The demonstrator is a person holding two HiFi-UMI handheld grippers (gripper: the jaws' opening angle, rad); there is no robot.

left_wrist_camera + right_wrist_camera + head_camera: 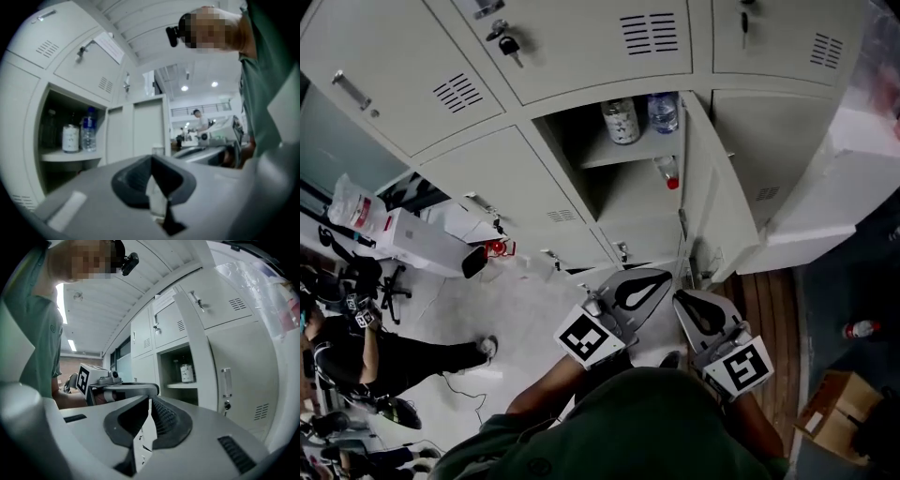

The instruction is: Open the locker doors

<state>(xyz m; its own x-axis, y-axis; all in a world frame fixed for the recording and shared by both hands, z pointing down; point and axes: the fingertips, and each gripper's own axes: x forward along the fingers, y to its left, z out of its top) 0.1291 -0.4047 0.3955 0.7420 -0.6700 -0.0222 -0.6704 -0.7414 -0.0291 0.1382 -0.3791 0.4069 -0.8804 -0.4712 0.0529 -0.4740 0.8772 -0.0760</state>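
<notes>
Jaws on both my tools are pinched together with nothing between them. I hold the left gripper [649, 284] and the right gripper [692, 305] side by side, close to my chest and apart from the lockers. One locker door [705, 187] stands swung open just ahead of them, showing a shelf [619, 152] with a white-labelled bottle [622, 120] and a water bottle [663, 111] on it, while the neighbouring doors [502, 178] to its left are closed.

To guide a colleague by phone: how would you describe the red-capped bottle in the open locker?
In the wall of grey lockers, find the open compartment. Below its shelf is one small clear bottle; only it has a red cap, unlike the two bottles on the shelf.
</notes>
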